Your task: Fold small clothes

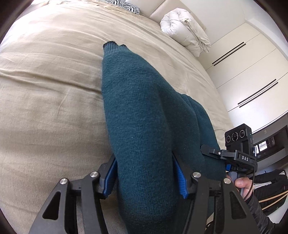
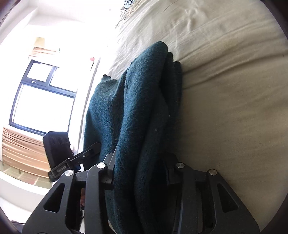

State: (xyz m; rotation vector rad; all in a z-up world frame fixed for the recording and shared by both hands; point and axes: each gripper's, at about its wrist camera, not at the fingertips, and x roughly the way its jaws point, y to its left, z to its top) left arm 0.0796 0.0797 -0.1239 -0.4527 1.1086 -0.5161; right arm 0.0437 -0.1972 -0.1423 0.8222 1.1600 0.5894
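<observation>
A dark teal knit sweater (image 1: 140, 100) lies in a long folded bundle on the beige bed (image 1: 54, 90), its ribbed cuff pointing away. My left gripper (image 1: 144, 156) straddles the near end, blue pads (image 1: 109, 176) apart, with the cloth lying between them, so it stands open. The right gripper (image 1: 216, 153) shows at the sweater's right side, with a person's thumb (image 1: 240, 182) on its handle. In the right wrist view the sweater (image 2: 144, 108) is stacked in thick layers. My right gripper (image 2: 141, 156) has that stack between its fingers, which stand open, and the cloth hides the right finger.
A bundled white duvet (image 1: 185, 32) and a zebra-print pillow (image 1: 126, 5) sit at the bed's far end. White wardrobe doors (image 1: 243, 72) stand to the right. In the right wrist view a bright window (image 2: 43, 100) lies beyond the bed's edge.
</observation>
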